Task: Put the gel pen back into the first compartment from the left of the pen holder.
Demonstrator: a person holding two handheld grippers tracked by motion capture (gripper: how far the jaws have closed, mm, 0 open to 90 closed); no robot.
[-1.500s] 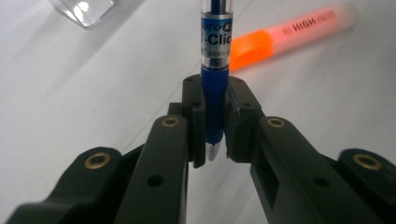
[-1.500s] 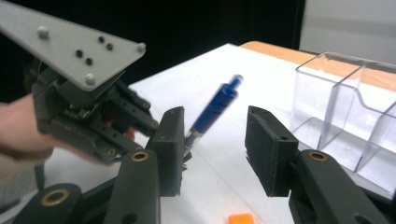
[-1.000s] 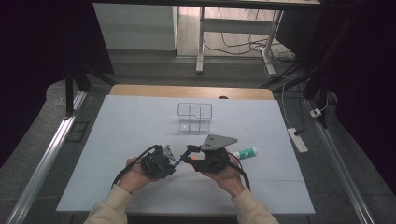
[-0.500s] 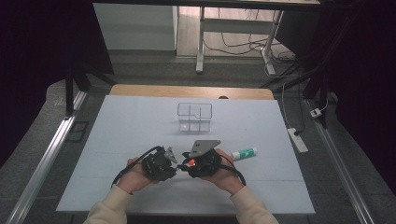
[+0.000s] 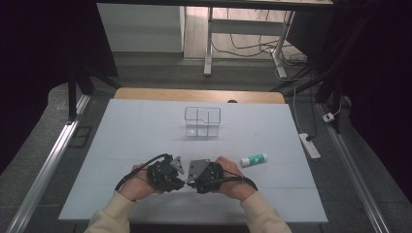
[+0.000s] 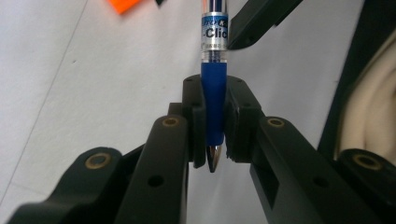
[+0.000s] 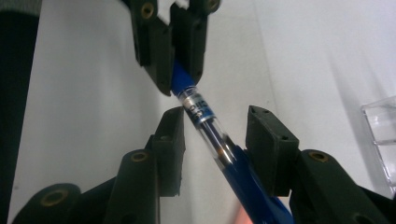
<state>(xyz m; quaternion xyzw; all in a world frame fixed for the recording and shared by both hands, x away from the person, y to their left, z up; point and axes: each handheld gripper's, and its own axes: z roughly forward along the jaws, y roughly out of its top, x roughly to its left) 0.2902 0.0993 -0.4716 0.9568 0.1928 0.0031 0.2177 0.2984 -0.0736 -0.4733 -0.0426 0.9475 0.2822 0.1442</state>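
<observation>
Work in hand: a blue pen (image 6: 214, 100) is being passed between the two grippers at the near middle of the tabletop (image 5: 145, 131), just in front of the person.

Left gripper (image 5: 180, 171): pressed together on the pen's blue grip section; in the left gripper view the jaws pinch it on both sides, with the metal tip poking out on the near side of the pads.

Right gripper (image 7: 215, 128): spread. Its jaws stand either side of the pen's clear barrel, and neither pad clearly presses on it; the left-hand pad sits very near the barrel, the other stands apart.

Pen position: held off the tabletop between the grippers, slanting from the left gripper's jaws into the open gap of the right one, as the right gripper view shows.

What has changed: compared with a second ago, both hands have drawn back toward the near edge, and the grey plate on the right gripper has turned to lie closer to the left gripper. The two now sit almost nose to nose.

Meaning for the work: my reading is that the pen has just been released by the right gripper or is about to be taken by it; for now only the left gripper carries it.

Other things: a clear divided organiser (image 5: 202, 121) stands toward the far middle, well apart from the hands, and a green-and-white tube (image 5: 254, 159) lies to the right, untouched.

Likely destination: possibly the organiser, though nothing settles that.
</observation>
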